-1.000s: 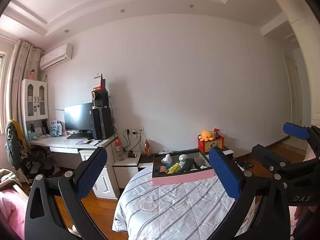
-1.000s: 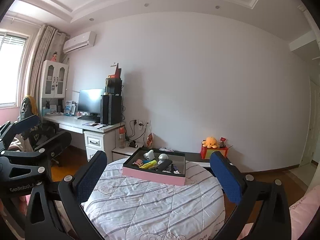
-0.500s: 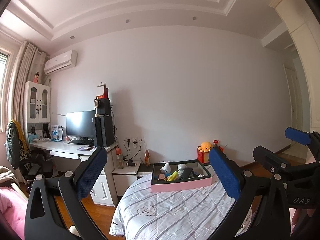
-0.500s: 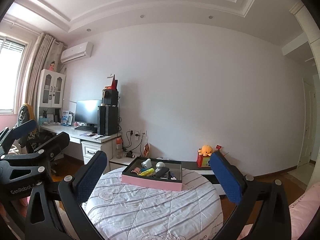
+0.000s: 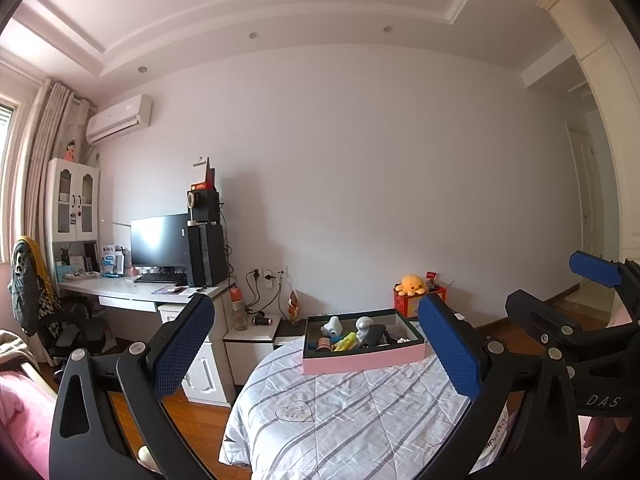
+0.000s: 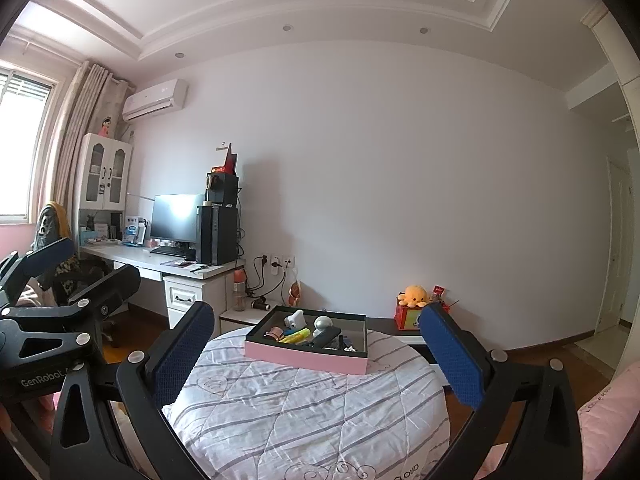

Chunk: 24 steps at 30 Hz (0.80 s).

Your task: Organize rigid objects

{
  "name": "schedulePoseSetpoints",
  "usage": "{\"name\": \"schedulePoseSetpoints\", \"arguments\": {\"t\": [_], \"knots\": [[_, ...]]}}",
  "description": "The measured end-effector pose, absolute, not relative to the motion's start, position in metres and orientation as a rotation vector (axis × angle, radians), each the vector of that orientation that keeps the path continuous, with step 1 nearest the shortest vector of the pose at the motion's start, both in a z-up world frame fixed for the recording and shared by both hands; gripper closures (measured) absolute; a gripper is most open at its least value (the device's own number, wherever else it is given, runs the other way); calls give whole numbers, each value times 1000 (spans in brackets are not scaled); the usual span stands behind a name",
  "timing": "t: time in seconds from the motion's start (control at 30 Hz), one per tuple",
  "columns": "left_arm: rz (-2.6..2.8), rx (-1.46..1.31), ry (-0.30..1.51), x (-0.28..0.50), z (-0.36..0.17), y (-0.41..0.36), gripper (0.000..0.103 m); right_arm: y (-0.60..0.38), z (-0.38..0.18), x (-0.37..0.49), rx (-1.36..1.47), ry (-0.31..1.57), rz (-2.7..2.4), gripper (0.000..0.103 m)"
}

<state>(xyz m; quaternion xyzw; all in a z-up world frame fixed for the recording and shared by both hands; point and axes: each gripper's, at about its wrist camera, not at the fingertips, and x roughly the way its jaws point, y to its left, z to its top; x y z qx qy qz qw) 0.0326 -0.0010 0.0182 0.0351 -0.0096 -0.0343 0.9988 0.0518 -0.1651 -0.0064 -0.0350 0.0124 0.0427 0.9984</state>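
Left wrist view: the left claw (image 5: 316,344) is spread wide, empty, above the quilted table (image 5: 360,408); the pink box (image 5: 362,360) of small objects sits at 12 o'clock.

Right wrist view: the right claw (image 6: 316,348) likewise gapes empty, box at 12 o'clock.

The left gripper (image 5: 316,344) and the right gripper (image 6: 318,350) look alike: black plastic frames with triangular cut-outs, silver round screw heads at the joints, and long fingers faced with dark blue, finely dimpled pads (image 6: 180,356). White lettering marks the black housings, "GenRobot" on the left one and what seems to be "DAS" on the right, partly cut off at the picture's edge.
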Motion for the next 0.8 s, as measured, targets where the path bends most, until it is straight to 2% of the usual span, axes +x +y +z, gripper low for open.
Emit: {"name": "schedulePoseSetpoints", "arguments": {"t": [0.8], "knots": [[-46, 69, -24, 39, 12, -4, 0, -165, -8, 48, -53, -15, -3, 0]]}}
